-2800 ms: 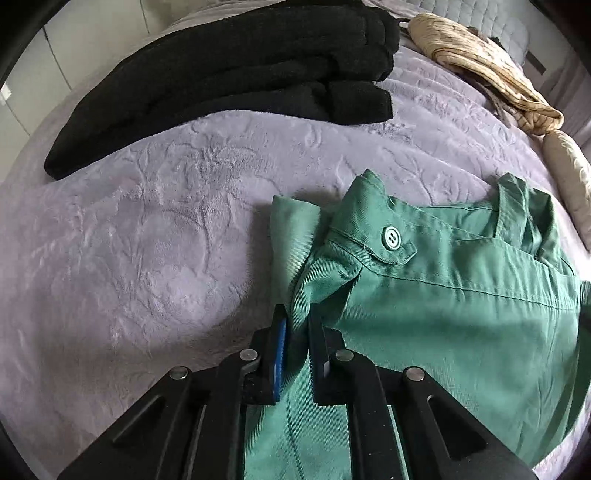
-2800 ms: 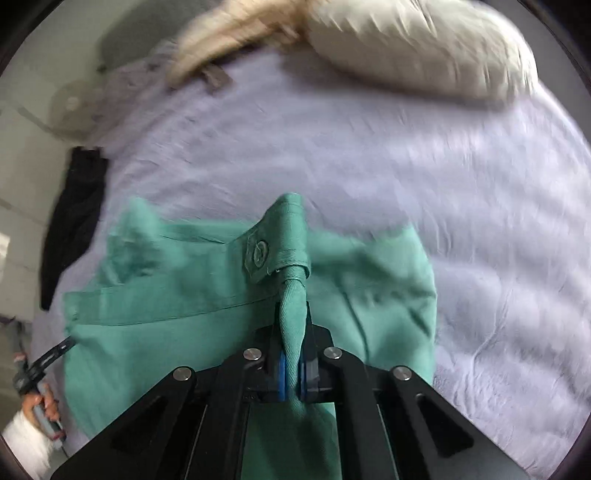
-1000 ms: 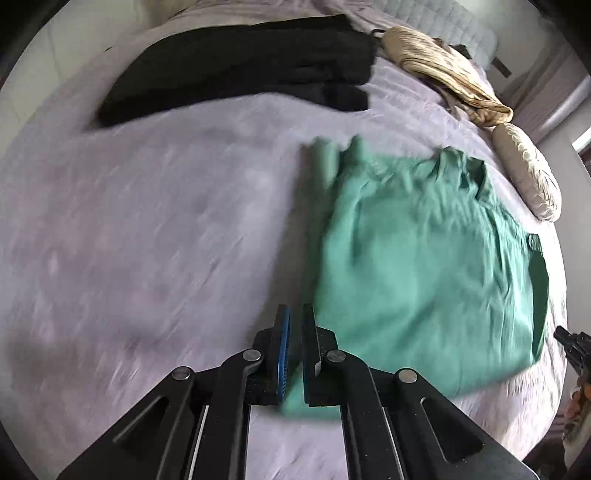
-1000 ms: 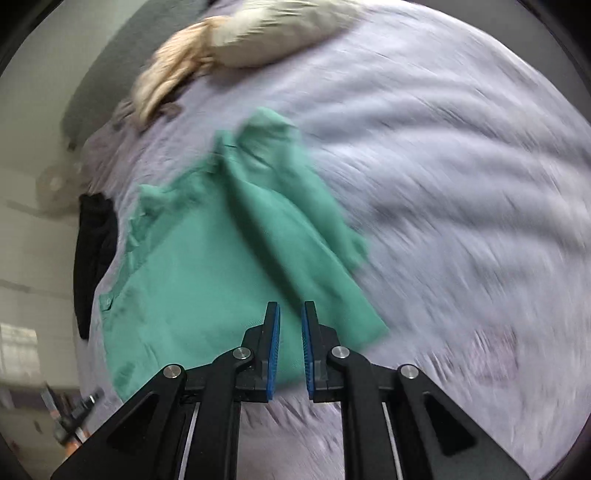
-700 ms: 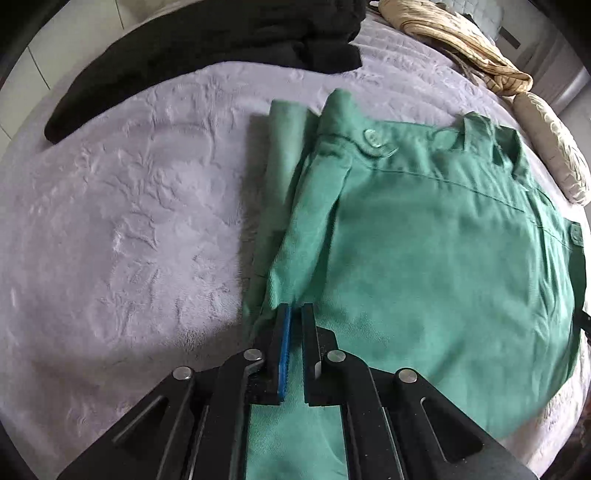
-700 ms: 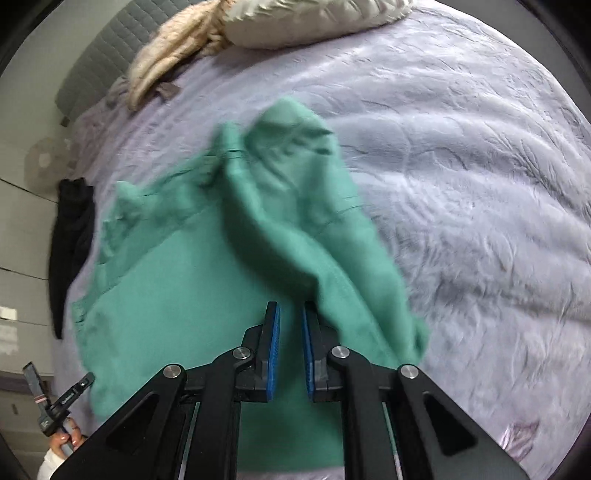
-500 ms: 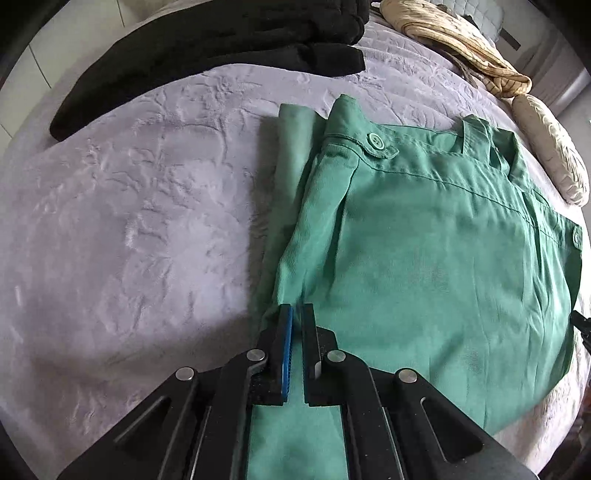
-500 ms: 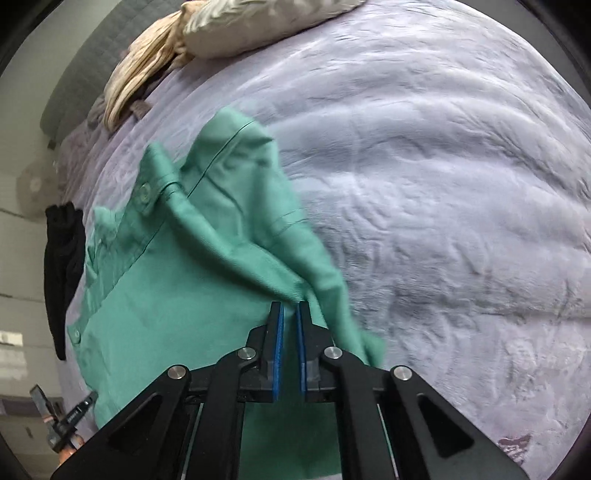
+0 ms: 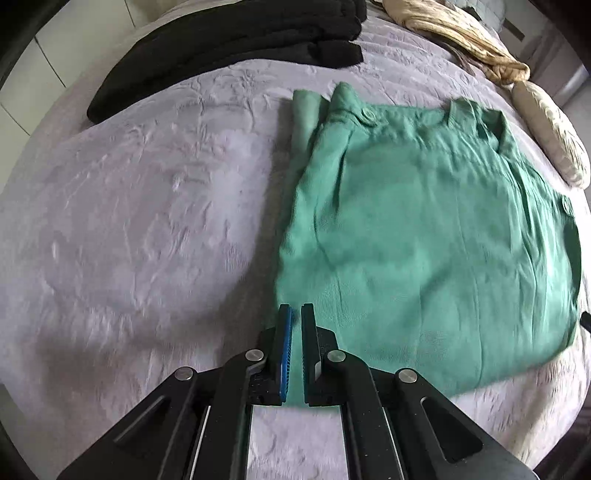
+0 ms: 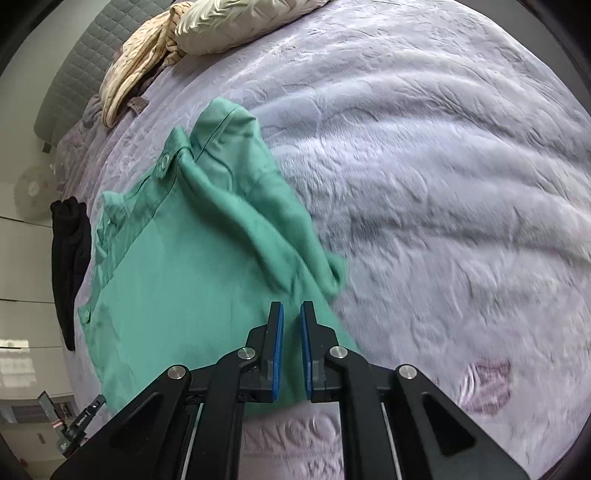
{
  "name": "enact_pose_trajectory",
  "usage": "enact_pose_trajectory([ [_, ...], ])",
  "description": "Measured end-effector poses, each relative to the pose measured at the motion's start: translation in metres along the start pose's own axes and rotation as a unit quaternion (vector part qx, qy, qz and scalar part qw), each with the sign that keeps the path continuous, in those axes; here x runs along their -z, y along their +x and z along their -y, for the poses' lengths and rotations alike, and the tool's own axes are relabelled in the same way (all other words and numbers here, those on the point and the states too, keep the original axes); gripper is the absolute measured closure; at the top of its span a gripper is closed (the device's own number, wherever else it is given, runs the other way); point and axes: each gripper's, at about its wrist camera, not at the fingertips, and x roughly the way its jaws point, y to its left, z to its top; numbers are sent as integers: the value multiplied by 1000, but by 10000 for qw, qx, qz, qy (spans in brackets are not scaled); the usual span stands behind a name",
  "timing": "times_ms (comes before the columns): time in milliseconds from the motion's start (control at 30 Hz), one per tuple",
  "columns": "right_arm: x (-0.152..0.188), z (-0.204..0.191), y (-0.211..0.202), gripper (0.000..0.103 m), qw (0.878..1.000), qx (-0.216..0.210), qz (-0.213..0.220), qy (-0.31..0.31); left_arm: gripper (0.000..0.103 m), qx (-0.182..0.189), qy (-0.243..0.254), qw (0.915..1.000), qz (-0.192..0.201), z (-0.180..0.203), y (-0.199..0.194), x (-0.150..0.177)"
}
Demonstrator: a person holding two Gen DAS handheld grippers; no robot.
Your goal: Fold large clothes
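Left wrist view, looking steeply down at a bed under a lilac quilted cover: green trousers spread flat and already doubled over, waistband with a button toward the far side, lower edge nearest the camera. Left gripper low over that near corner, fingers all but closed, only a slit between the blue pads, green cloth visible behind the slit but no clear fold pinched in it. Folded black clothes at the far edge of the bed, well apart from the trousers; beige bedding and a cream pillow beyond. Right wrist view, same bed from the other side: the trousers lying left of centre, one bunched, rumpled flap along their right edge, waistband far from the camera. Right gripper over the near hem, fingers a little apart after just opening slightly, nothing caught between the pads. Likely step: between folds, both hands settling onto the near hem corners. Next move probably calls for closing firmly on each corner, lifting together and carrying the hem up to the waistband, with the rumpled flap smoothed first so no crease gets trapped.
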Motion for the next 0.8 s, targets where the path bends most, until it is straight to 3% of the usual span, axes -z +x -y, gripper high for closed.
enact_pose_trajectory([
  [333,49,-21,-13,92,9988,-204,-442,-40,97,170,1,9992,-365,8,-11,50],
  [400,58,-29,-14,84,9983,-190,-537,-117,97,250,-93,9987,-429,8,-13,58],
  [467,68,-37,-17,49,9982,-135,-549,-187,97,314,-119,9983,-484,10,-15,62],
  [500,72,-40,-19,45,9983,-136,-523,-227,85,347,-103,9980,-513,12,-17,64],
  [533,76,-44,-21,45,9982,-161,-514,-272,58,348,-90,9980,-516,13,-19,66],
  [567,78,-46,-23,45,9981,-179,-515,-294,0,336,-96,9981,-517,13,-22,67],
  [700,86,-57,-29,44,9978,-219,-509,-375,1,354,-115,9989,-296,17,-31,66],
  [800,90,-64,-33,37,9975,-191,-496,-474,1,172,-19,9996,-238,22,-33,64],
])
